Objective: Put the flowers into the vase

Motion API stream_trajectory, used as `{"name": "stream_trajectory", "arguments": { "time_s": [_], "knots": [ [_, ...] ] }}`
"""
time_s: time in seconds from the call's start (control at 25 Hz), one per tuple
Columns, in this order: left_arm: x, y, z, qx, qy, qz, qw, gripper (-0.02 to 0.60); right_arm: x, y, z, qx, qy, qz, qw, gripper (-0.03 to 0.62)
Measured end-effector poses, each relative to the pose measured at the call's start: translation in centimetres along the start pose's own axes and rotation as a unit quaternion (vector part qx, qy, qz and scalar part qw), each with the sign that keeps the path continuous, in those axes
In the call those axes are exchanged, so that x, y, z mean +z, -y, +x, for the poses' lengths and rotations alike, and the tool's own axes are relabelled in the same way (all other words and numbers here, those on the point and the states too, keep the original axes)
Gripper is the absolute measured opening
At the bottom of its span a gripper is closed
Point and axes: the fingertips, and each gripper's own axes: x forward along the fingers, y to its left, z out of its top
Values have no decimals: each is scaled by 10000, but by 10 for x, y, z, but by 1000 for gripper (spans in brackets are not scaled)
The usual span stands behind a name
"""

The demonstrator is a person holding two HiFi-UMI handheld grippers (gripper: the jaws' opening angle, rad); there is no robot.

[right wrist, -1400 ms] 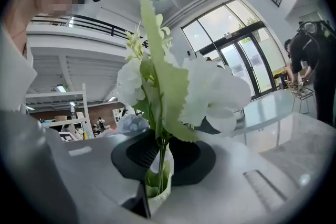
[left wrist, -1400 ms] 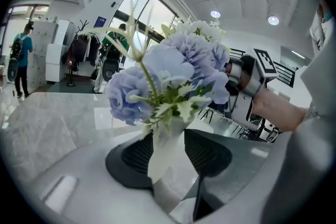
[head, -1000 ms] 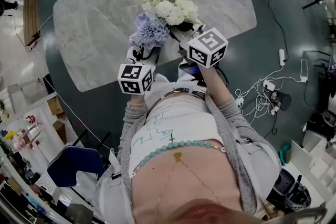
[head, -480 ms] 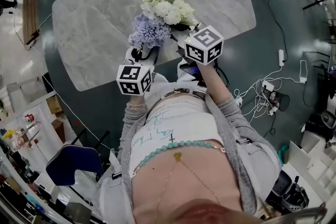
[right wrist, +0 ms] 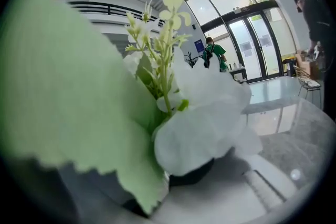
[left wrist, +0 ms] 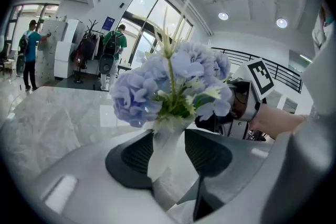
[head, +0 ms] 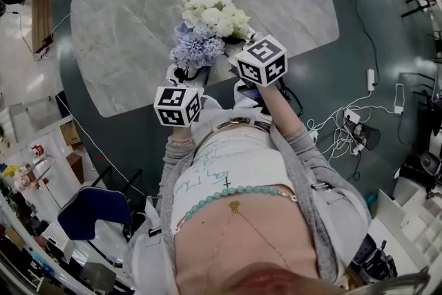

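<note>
Head view: you hold both bunches over the near edge of the marble table (head: 124,24), the lavender hydrangea (head: 197,48) touching the white flowers (head: 214,9).

Left gripper view: your left gripper (left wrist: 167,152) is clamped on the hydrangea's white-wrapped stem, and the bloom fills the middle.

Right gripper view: your right gripper (right wrist: 178,176) grips the white flowers. A big green leaf (right wrist: 68,86) covers most of its jaws.
</note>
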Motion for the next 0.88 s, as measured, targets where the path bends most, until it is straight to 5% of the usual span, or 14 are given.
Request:
{"name": "stream_trajectory", "arguments": {
  "time_s": [0.88],
  "knots": [
    [9, -7, 1, 382, 98, -135, 9991, 173, -22, 2, -50, 579, -1039, -309, 9924, 230]
  ]
}}
